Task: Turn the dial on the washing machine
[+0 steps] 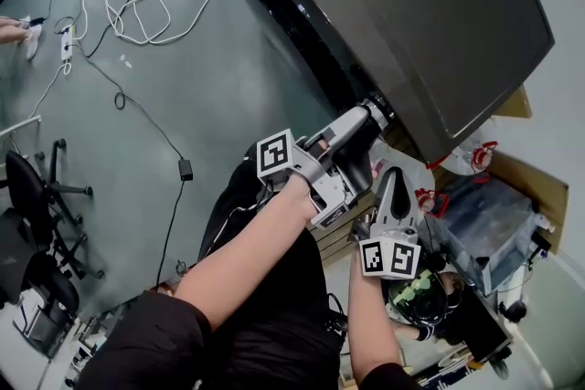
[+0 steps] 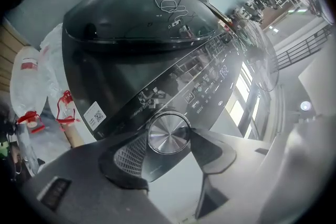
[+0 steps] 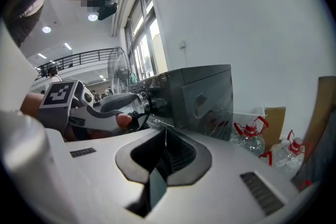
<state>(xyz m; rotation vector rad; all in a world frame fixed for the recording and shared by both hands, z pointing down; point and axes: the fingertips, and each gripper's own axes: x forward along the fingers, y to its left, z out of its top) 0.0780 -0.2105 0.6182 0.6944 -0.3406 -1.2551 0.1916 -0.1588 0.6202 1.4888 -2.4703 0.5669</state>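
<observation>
The dark washing machine fills the upper right of the head view. Its round silver dial sits on the glossy control panel. My left gripper is shut on the dial, one black pad on each side of it; in the head view the left gripper reaches the machine's front edge. My right gripper is shut with nothing between its pads and hangs below the machine, beside the left one. In the head view the right gripper points up toward the machine.
White and black cables trail over the grey floor. Office chairs stand at the left. Clear plastic bottles with red handles and a cardboard box sit beside the machine. A plastic bin lies at the lower right.
</observation>
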